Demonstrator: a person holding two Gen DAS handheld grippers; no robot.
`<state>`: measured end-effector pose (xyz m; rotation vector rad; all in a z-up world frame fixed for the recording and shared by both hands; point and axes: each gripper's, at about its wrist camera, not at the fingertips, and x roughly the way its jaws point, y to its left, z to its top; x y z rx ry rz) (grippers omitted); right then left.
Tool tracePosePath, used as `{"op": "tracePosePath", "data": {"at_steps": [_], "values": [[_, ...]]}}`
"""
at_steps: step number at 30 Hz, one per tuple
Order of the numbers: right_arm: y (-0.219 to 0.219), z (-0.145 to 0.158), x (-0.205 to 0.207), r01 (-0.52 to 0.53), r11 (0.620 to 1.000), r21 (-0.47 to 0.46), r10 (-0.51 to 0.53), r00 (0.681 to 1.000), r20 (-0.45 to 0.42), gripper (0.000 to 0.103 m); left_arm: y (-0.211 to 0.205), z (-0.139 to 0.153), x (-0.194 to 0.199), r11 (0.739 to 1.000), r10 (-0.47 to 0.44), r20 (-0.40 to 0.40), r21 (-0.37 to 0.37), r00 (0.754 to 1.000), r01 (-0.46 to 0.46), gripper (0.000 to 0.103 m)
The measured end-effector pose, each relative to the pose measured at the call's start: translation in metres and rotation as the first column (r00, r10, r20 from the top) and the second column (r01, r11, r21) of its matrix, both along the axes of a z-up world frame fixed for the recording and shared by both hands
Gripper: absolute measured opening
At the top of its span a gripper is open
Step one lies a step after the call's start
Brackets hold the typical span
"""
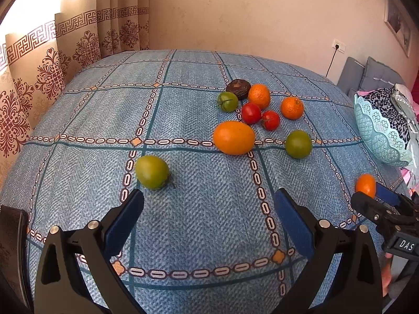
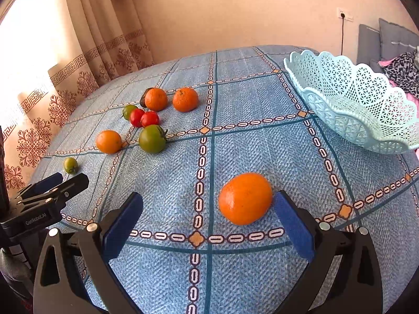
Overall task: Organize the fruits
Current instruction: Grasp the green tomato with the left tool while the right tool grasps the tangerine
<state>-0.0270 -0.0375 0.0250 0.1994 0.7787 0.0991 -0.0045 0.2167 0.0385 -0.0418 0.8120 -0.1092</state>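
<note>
Right gripper (image 2: 208,217), jaws wide, is closing in on the orange (image 2: 244,198) near its right pad; left gripper (image 1: 209,217) idling wide; next needs centring, then basket (image 2: 366,110).

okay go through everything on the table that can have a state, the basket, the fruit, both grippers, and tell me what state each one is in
basket: upright, empty, on the table's right side.
near orange: on the cloth, beside the right gripper's right finger.
right gripper: open, holding nothing.
left gripper: open, holding nothing.
light green tomato: loose on the cloth, just ahead of the left gripper.
fruit cluster: on the cloth, outside the basket.
</note>
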Motion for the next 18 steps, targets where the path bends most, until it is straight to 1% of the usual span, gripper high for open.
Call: {"op": "tracePosePath", "data": {"at_steps": [3,5,8,12,16,18], "values": [[-0.003,0.007,-0.011,0.008,1.000,-0.029,-0.007,0.999,0.040,0.098,0.009,0.005,-0.009,1.000,0.012,0.020,-0.006,1.000,-0.011,0.100],[-0.007,0.010,-0.014,0.018,0.999,-0.040,-0.016,0.999,0.049,0.098,0.016,0.006,-0.013,1.000,0.018,0.021,-0.014,1.000,-0.018,0.100],[-0.013,0.012,-0.016,0.039,0.998,-0.052,-0.037,0.998,0.049,0.098,0.028,0.009,-0.018,0.999,0.045,0.022,-0.018,0.999,-0.045,0.100],[-0.017,0.009,-0.015,0.045,0.998,-0.042,-0.044,0.999,0.031,0.098,0.045,0.011,-0.026,0.996,0.075,0.015,-0.049,0.997,-0.074,0.100],[-0.017,0.006,-0.011,0.042,0.998,-0.038,-0.041,0.999,0.016,0.092,0.055,0.011,-0.022,0.993,0.114,0.021,-0.018,0.993,-0.114,0.100],[-0.017,0.006,-0.009,0.040,0.999,-0.034,-0.039,0.999,0.014,0.091,0.060,0.012,-0.015,0.991,0.133,0.019,-0.016,0.991,-0.133,0.099]]}}
